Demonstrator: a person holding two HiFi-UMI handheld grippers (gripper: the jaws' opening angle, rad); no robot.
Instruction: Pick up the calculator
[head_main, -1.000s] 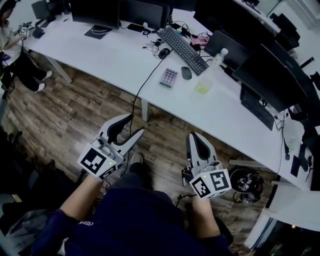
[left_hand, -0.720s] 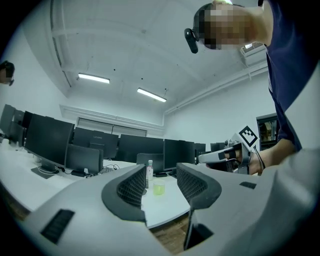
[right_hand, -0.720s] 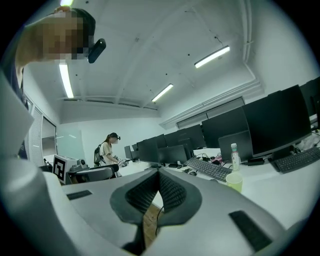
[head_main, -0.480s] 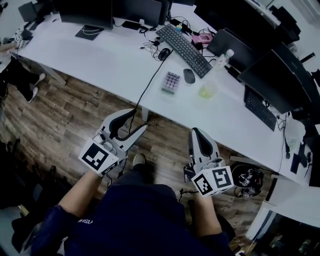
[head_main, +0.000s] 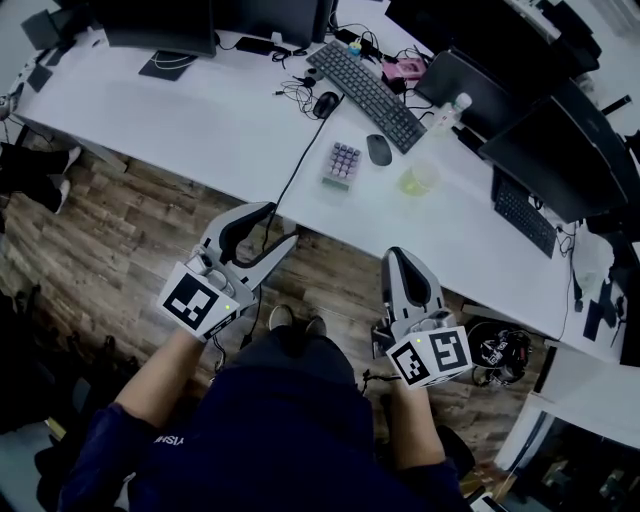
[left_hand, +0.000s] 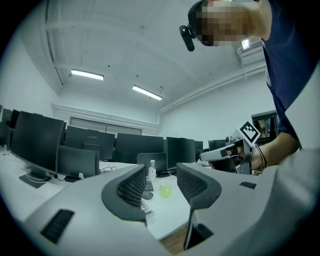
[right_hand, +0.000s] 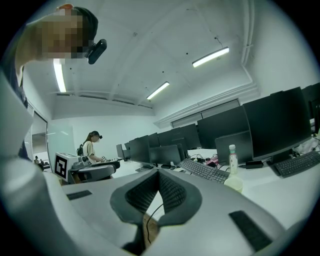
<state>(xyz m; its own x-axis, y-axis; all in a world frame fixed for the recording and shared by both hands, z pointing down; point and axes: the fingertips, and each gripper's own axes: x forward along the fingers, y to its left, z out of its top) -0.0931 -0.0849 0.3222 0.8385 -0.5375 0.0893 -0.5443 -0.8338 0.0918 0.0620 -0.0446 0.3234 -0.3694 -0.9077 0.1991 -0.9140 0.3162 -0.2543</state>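
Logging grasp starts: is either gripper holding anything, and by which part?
Nothing is held. The left gripper is open, the right gripper shut on nothing; the calculator lies on the desk.

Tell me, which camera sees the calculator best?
The head view: the calculator lies whole on the desk, keys up. The left gripper view shows only an edge past a jaw; the right gripper view shows none of it.

Open-plan office. Long white desk (head_main: 200, 110) carries rows of monitors (head_main: 275, 18), a keyboard (head_main: 370, 85) and a mouse (head_main: 377, 150). Wood-plank floor (head_main: 120, 230), strip lights (left_hand: 147, 92) on the ceiling. Another person (right_hand: 91, 146) stands at a workstation further down.
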